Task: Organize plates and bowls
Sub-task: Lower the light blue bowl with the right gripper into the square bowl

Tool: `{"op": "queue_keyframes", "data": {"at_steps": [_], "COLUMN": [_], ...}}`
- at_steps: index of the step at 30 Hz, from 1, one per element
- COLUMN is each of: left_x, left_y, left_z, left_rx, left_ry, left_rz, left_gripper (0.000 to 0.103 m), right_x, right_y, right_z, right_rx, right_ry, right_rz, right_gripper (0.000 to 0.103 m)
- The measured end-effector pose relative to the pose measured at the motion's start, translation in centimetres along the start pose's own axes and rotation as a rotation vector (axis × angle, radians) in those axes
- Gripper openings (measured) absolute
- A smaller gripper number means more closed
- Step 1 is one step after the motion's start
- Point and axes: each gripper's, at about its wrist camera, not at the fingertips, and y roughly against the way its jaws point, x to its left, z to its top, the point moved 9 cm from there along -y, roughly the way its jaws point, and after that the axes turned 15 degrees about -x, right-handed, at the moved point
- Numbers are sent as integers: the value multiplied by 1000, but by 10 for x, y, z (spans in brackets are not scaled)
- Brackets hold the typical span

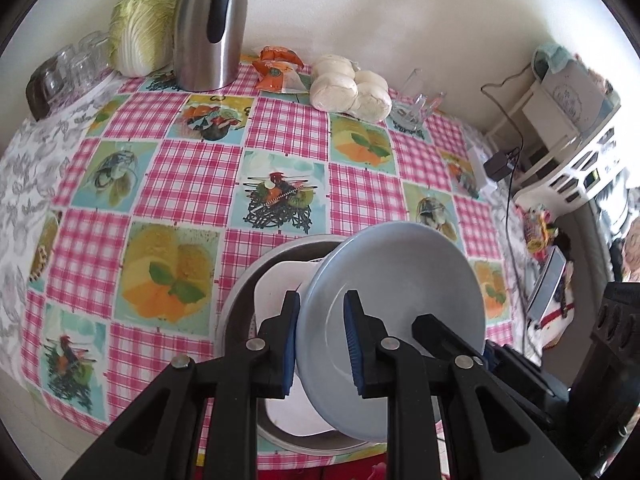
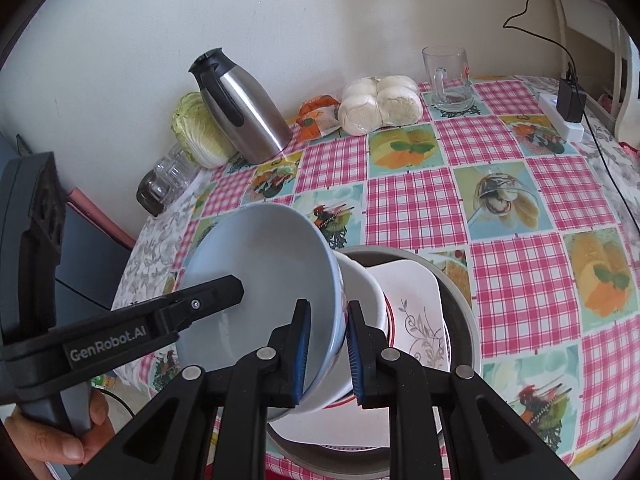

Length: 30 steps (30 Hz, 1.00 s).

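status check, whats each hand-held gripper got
Left hand-held gripper and right both shut on blue bowl rim. Bowl tilted over basin. Nothing blocking.

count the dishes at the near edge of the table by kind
blue bowl: 1
white bowl: 1
square plate: 1
metal basin: 1
total: 4, as far as the stack shows

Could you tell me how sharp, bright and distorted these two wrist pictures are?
Left wrist view: daylight, soft shadows, sharp tablecloth, strong fisheye bowing, dark corners, right edge smeared. Right wrist view: equally bright, the kettle leans from distortion, the near blue bowl stays sharp.
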Motion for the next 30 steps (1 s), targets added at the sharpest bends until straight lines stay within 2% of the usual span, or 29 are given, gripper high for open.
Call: {"op": "queue_keyframes", "data": {"at_steps": [6,16,30], "left_x": [7,10,13], "left_y": [-2,11,-4], "left_z": [-11,-4,-15], "left_rx": [-44,-106,-58], "left_ry": [57,100,138], "left_rz": [-29,-88,-107], "left_gripper": [23,23,23], "right_x": [-2,4,0], "right_y": [-5,-5,-10], "right_z": [-7,-8,-10], "right_rx": [20,13,15], "right_ry": [15,62,59], "right_rz": [-17,-41,-60], "right_gripper": [19,19,20]}}
